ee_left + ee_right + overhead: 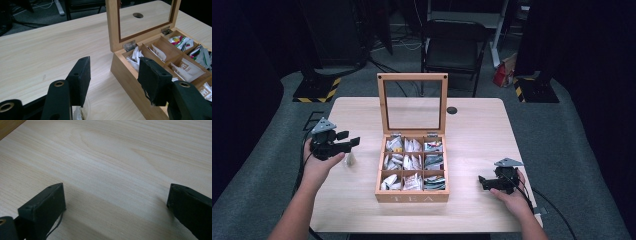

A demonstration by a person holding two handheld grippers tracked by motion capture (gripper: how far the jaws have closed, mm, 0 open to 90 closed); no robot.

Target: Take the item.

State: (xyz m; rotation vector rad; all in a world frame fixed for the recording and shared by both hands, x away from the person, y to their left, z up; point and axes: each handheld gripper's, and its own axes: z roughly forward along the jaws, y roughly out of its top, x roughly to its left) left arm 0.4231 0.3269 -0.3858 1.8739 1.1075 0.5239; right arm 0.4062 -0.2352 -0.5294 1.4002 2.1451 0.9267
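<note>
High view showed a pale wooden table [472, 125] with an open tea box [412, 195] near the middle of its near edge, the glass-paned lid [413, 102] standing upright at the box's far side. Nine compartments held paper tea packets [412, 161], pale ones in the left and middle columns and darker, coloured ones in the right column.

Near the left edge of the tabletop the left gripper [348, 138] hung above the wood in the person's left hand [319, 165], pointed toward the box, with its jaws spread and nothing between them. Just below it a small clear packet [349, 160] lay on the tabletop, a little apart from the box's left wall. Left gripper view had the same packet [81, 111] at the bottom edge, under the left jaw, touching neither pad; the box's corner and its hinged lid [113, 27] rose beyond the jaws.

Close to the right edge of the tabletop, toward the near corner, the right gripper [484, 181] sat low over the wood in the right hand [512, 197]. Right gripper view showed its jaws [115, 202] wide apart over bare wood grain, holding nothing.
</note>
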